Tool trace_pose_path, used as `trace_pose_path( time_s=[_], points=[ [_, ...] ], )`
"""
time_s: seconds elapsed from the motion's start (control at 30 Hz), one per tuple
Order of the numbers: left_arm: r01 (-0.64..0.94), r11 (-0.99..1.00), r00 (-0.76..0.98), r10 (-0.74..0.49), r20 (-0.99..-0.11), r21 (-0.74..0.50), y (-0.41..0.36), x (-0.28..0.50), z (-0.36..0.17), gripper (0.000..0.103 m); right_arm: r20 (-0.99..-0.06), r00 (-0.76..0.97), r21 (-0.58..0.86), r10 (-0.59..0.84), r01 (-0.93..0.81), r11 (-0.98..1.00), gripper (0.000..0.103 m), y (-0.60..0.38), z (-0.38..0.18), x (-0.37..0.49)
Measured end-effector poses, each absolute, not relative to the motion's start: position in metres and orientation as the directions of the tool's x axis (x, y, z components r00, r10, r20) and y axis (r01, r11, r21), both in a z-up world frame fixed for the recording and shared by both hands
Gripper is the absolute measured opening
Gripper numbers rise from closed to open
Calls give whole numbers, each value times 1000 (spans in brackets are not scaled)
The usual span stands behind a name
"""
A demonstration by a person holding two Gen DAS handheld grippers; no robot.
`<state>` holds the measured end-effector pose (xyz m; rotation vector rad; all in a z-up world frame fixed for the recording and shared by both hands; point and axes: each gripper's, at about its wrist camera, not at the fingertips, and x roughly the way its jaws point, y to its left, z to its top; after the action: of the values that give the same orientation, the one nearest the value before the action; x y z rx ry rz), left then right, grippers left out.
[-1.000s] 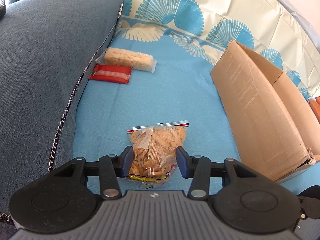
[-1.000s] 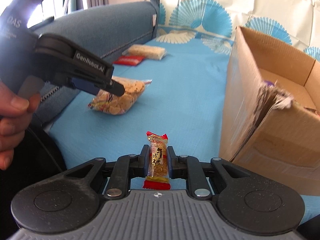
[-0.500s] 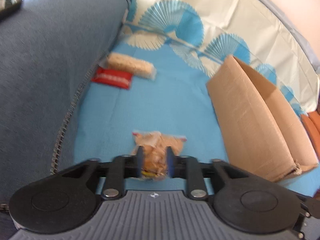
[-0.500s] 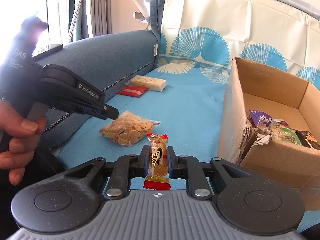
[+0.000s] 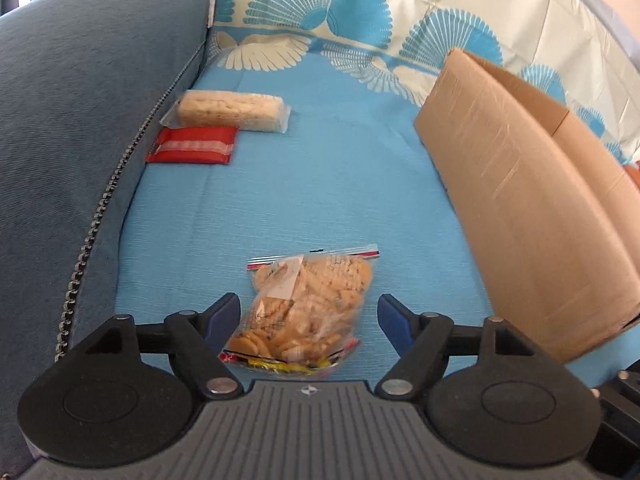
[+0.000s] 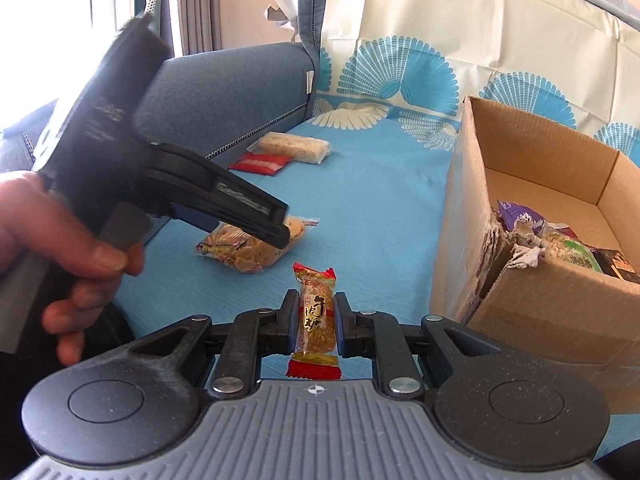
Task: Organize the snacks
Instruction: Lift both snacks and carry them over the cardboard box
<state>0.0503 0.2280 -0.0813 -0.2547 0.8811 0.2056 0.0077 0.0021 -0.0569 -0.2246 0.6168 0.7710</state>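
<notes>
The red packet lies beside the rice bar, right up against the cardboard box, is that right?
Not quite. The red packet does lie beside the rice bar, but against the blue sofa arm, well away from the cardboard box. The left wrist view shows it.

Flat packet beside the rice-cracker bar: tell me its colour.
Red with a pale stripe across the middle; the flat packet shows best in the left wrist view.
</notes>
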Motion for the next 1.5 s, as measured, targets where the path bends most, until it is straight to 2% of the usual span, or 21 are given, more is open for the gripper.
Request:
trace_pose_path(
  time_s=[0.03,0.07,0.13,0.23,0.5,0.67,0.8,0.97,1.13,1.5],
  points=[
    [-279,953,610,82,-788,-117,226,52,-83,75,-595,555,27,581,-709,705,18,2,-57,7],
    [-277,956,602,90,-793,-102,224,53,-84,67,-594,558,25,580,-708,706,18,2,-57,7],
    [-262,960,619,84,-781,-104,223,51,-83,61,-589,565,17,578,-706,708,18,0,-57,5],
    [-254,957,675,72,-734,-139,224,40,-75,59,-580,575,9,577,-703,711,18,-2,-56,3],
    [-258,932,808,64,-586,-254,233,7,-47,59,-508,608,4,611,-707,707,18,-11,-30,-5],
    [-257,906,845,42,-532,-338,241,-9,-35,59,-421,632,-9,651,-720,694,18,-21,6,-4],
    [-246,900,863,35,-504,-359,240,-20,-28,59,-359,655,-24,664,-718,695,18,-40,24,-2],
    [-237,908,870,40,-492,-346,234,-23,-26,59,-317,682,-6,659,-696,718,18,-63,17,1],
    [-241,910,872,49,-488,-339,232,-22,-26,59,-317,686,74,654,-670,739,18,-71,7,6],
    [-287,911,845,95,-526,-297,228,-14,-30,59,-268,670,80,693,-701,709,18,-76,5,11]
  ],
)
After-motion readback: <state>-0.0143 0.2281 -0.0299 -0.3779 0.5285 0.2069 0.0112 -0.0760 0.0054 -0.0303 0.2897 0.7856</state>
